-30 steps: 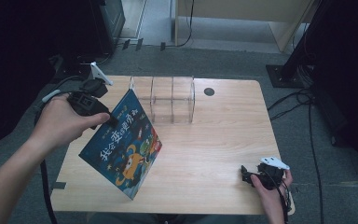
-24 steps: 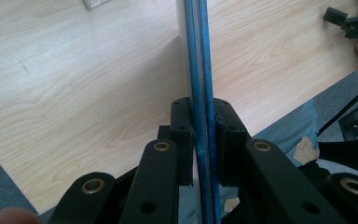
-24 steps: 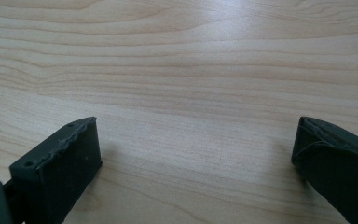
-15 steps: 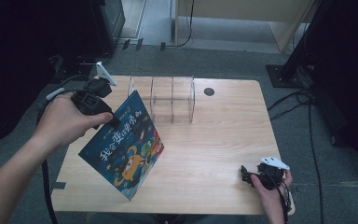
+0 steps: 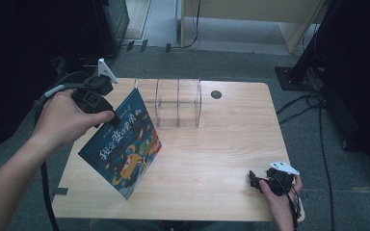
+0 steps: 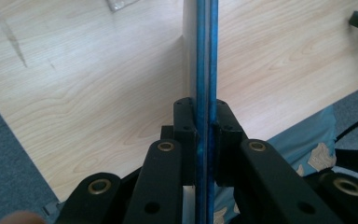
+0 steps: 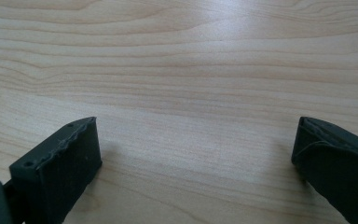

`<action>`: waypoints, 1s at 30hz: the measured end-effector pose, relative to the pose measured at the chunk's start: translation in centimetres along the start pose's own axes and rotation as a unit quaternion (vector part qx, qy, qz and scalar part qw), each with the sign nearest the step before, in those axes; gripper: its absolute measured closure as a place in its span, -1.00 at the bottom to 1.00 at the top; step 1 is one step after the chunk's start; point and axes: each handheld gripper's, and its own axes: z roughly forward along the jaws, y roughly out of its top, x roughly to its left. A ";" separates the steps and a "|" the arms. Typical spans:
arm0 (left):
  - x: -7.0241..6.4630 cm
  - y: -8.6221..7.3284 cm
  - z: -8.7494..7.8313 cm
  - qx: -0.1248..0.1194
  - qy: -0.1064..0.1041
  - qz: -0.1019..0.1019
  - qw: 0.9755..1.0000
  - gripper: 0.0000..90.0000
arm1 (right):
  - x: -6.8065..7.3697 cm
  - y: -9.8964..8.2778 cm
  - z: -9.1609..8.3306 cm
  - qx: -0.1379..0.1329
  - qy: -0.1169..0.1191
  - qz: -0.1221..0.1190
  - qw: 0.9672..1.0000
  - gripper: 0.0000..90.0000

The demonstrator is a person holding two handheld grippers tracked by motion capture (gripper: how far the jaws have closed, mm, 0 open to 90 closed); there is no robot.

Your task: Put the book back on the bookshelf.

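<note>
A blue picture book with cartoon figures on its cover stands tilted on its lower corner over the left half of the wooden table. My left gripper is shut on the book's upper edge, held by a hand at the left. In the left gripper view the book's thin blue edge runs straight up between the two black pads, which press on it from both sides. My right gripper rests near the table's front right edge in a hand; its fingertips stand wide apart over bare wood with nothing between them.
A clear plastic divider rack stands at the back middle of the table, just right of the book's top. A round dark cable hole lies behind it. Cables and dark stands ring the table on the grey floor.
The book and the left hand have shifted slightly left and the book stands a bit more upright. The right gripper has kept still.
</note>
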 end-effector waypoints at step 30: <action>2.8 4.2 -3.5 -0.046 0.023 -0.082 0.995 0.87 | 0.0 0.0 0.0 0.000 -0.001 0.002 1.000 -0.99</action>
